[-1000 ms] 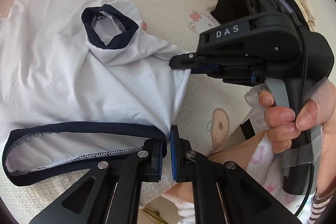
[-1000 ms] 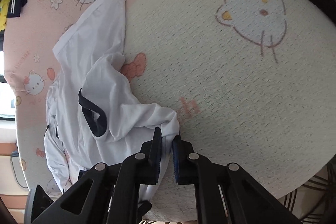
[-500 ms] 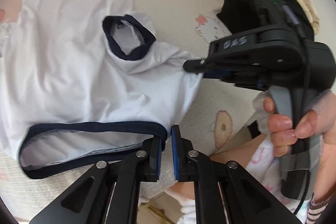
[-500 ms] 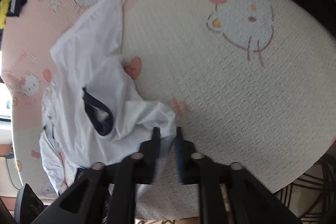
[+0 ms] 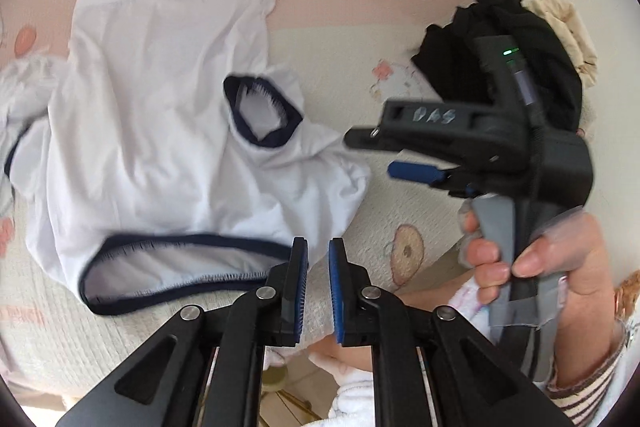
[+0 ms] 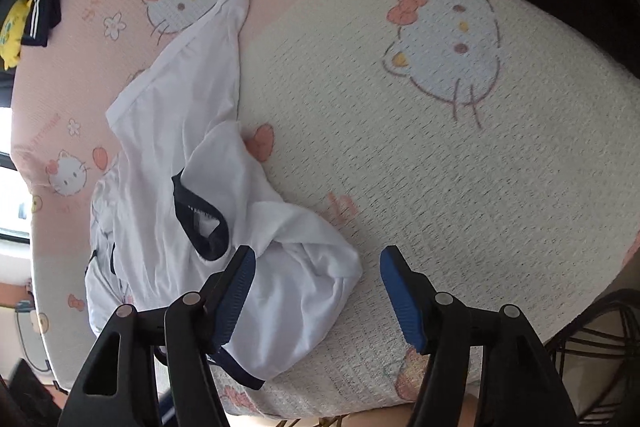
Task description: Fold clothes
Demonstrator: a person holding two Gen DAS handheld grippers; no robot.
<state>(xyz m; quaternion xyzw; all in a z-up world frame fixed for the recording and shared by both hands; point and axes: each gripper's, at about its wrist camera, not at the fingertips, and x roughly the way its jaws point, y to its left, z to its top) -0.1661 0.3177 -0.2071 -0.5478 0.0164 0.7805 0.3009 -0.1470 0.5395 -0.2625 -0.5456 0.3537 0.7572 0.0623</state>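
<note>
White shirt (image 5: 160, 131) with navy trim lies crumpled on the bed (image 6: 460, 155), over a pink-and-cream cartoon-cat mattress cover. Navy-edged sleeve opening (image 5: 260, 115) faces up near the middle of the cloth; the navy-edged neck opening (image 5: 180, 267) sits at the near edge, just left of the left gripper (image 5: 318, 283).

Left gripper: fingers (image 5: 298, 291) drawn nearly together with a narrow gap, nothing between them. Shirt edge is just beside the left finger; I can't tell if it touches.

Right gripper (image 6: 318, 291): fingers (image 6: 236, 291) spread wide, and they have just been opening. A bunched shirt corner (image 6: 320, 267) lies on the bed between them, free of both pads. From the left wrist view, the right gripper (image 5: 368, 155) hangs just off the shirt's right edge, gripped by the person's right hand (image 5: 532, 267) around a grey-taped handle.

Black garment (image 5: 500, 59) and something beige (image 5: 568, 27) are piled behind that gripper, well apart from the shirt. Dark striped clothing (image 6: 48, 7) and a yellow item (image 6: 12, 31) sit at the far left edge in the right wrist view.
</note>
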